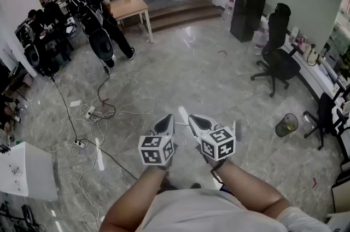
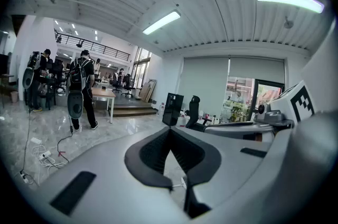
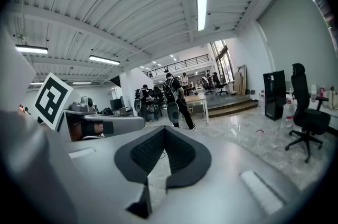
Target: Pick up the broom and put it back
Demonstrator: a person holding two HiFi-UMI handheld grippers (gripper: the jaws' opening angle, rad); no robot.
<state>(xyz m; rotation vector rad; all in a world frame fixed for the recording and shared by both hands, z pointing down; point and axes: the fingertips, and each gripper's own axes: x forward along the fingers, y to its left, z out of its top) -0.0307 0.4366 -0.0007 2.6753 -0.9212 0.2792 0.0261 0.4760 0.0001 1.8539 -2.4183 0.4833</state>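
Note:
I can make out no broom in any view. In the head view both grippers are held side by side in front of the person's body, above a grey marble floor (image 1: 180, 72). My left gripper (image 1: 167, 123) has its jaws closed tip to tip with nothing between them; the left gripper view shows the same closed tips (image 2: 170, 130). My right gripper (image 1: 196, 119) is likewise shut and empty, its dark pads meeting in the right gripper view (image 3: 165, 129). Both point roughly level, a little downward, toward the open room.
Cables and power strips (image 1: 87, 113) trail over the floor at left, beside a white box (image 1: 27, 170). A wire bin (image 1: 286, 125) and office chairs (image 1: 276, 56) stand at right, a black cabinet (image 1: 247, 12) further back. A person with a backpack (image 1: 104, 12) walks by a wooden table (image 1: 128, 6).

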